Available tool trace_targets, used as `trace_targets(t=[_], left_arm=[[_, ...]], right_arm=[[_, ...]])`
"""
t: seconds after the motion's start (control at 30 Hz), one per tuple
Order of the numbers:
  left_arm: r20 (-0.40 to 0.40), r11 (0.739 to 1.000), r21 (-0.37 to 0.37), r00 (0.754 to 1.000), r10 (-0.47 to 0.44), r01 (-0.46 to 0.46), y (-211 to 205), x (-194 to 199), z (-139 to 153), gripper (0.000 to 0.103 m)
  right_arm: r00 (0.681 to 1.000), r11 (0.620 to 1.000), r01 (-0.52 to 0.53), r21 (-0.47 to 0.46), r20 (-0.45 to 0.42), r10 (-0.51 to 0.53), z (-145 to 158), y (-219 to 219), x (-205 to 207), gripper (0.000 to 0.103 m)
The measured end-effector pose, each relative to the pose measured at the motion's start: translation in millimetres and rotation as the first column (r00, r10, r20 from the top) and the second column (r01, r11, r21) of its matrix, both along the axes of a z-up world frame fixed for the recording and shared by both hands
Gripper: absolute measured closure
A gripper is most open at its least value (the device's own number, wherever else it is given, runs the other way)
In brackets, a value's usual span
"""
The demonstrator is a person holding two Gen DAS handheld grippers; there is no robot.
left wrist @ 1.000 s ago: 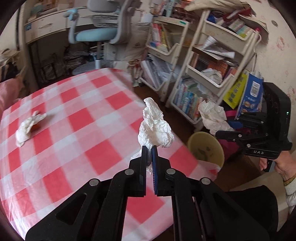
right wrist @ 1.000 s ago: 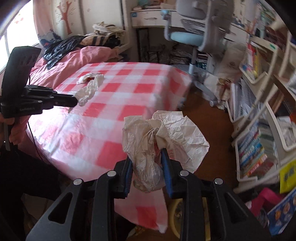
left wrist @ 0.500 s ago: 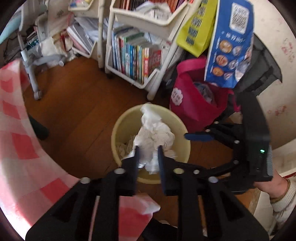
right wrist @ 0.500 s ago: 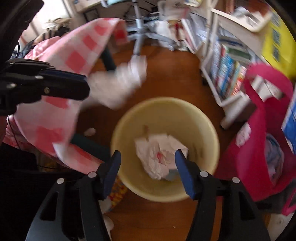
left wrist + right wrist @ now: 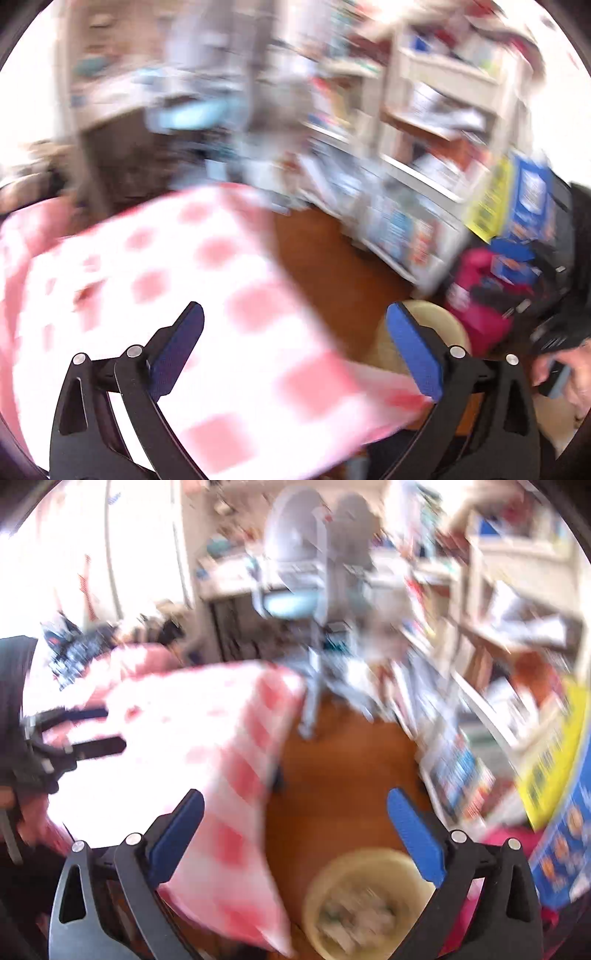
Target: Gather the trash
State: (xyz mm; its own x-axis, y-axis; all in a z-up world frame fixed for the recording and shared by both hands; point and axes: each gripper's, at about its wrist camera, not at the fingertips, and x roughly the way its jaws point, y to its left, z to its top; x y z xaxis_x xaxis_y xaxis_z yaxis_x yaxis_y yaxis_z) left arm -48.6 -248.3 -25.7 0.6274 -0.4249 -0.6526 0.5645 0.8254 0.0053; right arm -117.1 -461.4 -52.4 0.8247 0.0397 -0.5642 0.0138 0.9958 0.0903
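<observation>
Both wide open after just spreading, nothing between jaws: left gripper (image 5: 293, 334), right gripper (image 5: 295, 821); dropped trash (image 5: 354, 919) lying in yellow bin (image 5: 314, 886) off worktop (image 5: 147, 295) corner; heavy blur, so risks misjudging next pickup, clipping worktop edge.

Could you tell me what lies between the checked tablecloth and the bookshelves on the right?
In the right wrist view, bare wooden floor runs between the tablecloth and the bookshelves, with the yellow bin at its near end.
</observation>
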Motion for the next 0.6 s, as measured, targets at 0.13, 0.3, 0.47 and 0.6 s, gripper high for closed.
trace_targets(t=[0.13,0.3,0.47,0.6], left_arm=[[0.065,0.976,-0.031,0.974,0.218,-0.216,105,25,10,0.008],[0.069,0.908,-0.041,0.906,0.418,-0.416,200,52,0,0.008],[0.019,0.885,-0.033,0.885,0.466,-0.465,261,69,1,0.008],[-0.002,0.881,-0.035,0.882,0.472,-0.472,278,68,1,0.008]], right_arm=[[0.995,0.995,-0.073,0.060,0.069,0.069,27,60,41,0.008],[0.984,0.982,-0.179,0.061,-0.003,0.180,7,136,79,0.008],[0.970,0.969,-0.240,-0.065,-0.051,0.237,2,184,91,0.008],[0.966,0.961,-0.250,-0.116,-0.090,0.241,-3,199,99,0.008]])
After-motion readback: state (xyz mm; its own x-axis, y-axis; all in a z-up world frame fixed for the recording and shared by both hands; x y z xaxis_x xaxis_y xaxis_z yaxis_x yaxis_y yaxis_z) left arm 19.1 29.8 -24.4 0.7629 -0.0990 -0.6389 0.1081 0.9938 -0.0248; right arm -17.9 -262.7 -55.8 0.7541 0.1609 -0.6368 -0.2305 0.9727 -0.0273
